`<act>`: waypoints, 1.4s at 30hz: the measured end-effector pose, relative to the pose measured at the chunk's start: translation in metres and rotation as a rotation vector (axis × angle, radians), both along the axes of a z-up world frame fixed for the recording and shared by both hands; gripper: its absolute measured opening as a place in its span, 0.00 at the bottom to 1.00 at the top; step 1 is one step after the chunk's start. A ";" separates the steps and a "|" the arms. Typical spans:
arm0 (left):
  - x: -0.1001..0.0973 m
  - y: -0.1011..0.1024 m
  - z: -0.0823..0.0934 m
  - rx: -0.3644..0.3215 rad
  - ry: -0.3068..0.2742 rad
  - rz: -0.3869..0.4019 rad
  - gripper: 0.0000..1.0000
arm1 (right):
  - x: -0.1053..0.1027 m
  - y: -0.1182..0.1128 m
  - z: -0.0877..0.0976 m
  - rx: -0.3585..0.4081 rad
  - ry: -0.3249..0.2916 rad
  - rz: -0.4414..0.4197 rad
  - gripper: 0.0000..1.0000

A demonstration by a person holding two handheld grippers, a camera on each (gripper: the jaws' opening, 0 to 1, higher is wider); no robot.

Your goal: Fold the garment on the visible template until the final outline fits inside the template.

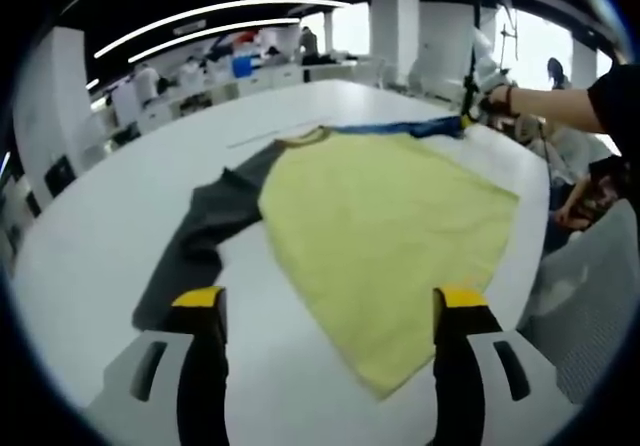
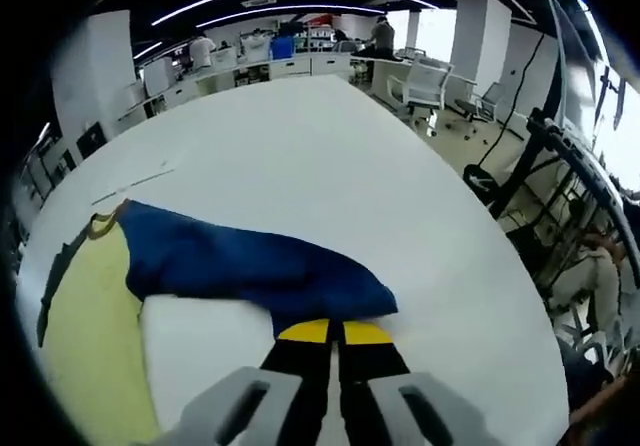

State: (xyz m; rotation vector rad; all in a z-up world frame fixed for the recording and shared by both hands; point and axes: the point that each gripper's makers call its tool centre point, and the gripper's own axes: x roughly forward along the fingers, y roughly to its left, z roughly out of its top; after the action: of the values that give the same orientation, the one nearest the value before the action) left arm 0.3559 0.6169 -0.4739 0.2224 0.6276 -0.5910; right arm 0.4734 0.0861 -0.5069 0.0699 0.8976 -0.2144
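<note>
A shirt lies spread on the white table (image 1: 100, 236), with a yellow body (image 1: 385, 226), a dark grey sleeve (image 1: 200, 231) at the left and a blue sleeve (image 1: 400, 127) at the far side. My left gripper (image 1: 330, 301) hovers open over the near hem, touching nothing. At the far right a person's hand brings in my right gripper (image 1: 468, 106) at the blue sleeve's end. In the right gripper view the blue sleeve (image 2: 250, 261) stretches away from my right gripper (image 2: 335, 332), which is shut on its cuff. The yellow body (image 2: 85, 316) shows at the left.
A thin pale line (image 1: 262, 137) marks the table beyond the collar, also seen as a line (image 2: 135, 186) in the right gripper view. Office chairs (image 2: 425, 81), desks and people stand past the table's far edge. A seated person (image 1: 590, 181) is at the table's right side.
</note>
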 end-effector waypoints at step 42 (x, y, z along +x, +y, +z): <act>-0.006 0.000 -0.001 0.026 0.014 -0.012 0.79 | -0.004 -0.031 -0.006 0.072 0.109 0.028 0.14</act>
State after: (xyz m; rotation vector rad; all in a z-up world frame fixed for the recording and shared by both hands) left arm 0.3495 0.6166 -0.4752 0.2468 0.6481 -0.5968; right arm 0.4691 0.0553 -0.5133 0.1133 1.0146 -0.1613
